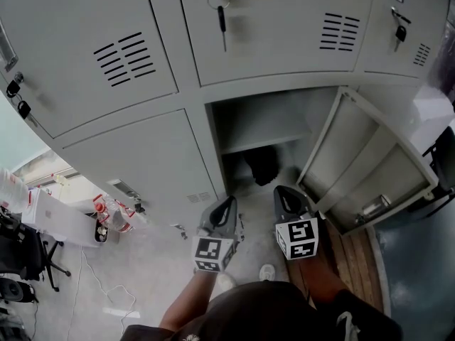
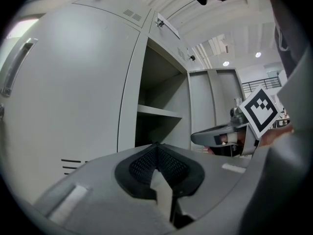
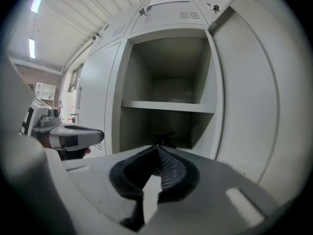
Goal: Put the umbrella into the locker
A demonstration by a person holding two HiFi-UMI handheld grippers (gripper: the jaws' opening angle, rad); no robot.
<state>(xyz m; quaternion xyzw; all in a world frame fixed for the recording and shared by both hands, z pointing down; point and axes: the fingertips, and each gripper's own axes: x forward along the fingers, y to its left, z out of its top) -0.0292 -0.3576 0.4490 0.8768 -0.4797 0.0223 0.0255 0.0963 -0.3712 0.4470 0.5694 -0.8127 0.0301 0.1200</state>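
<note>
"Inside the locker [image 3: 168,84], under its shelf [image 3: 168,105], the umbrella [image 1: 261,165] already lay, I judged."

"And your grippers?"

"Left gripper [image 2: 156,148] and right gripper [image 3: 157,148] were both clenched on nothing. Next I needed to shut the door [image 1: 362,155]."

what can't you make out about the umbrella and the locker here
- umbrella: in the head view, only a dark lump in shadow under the shelf; shape unclear.
- right gripper view: the shut right gripper covers most of it.
- left gripper view: the left gripper hides the locker floor.
</note>
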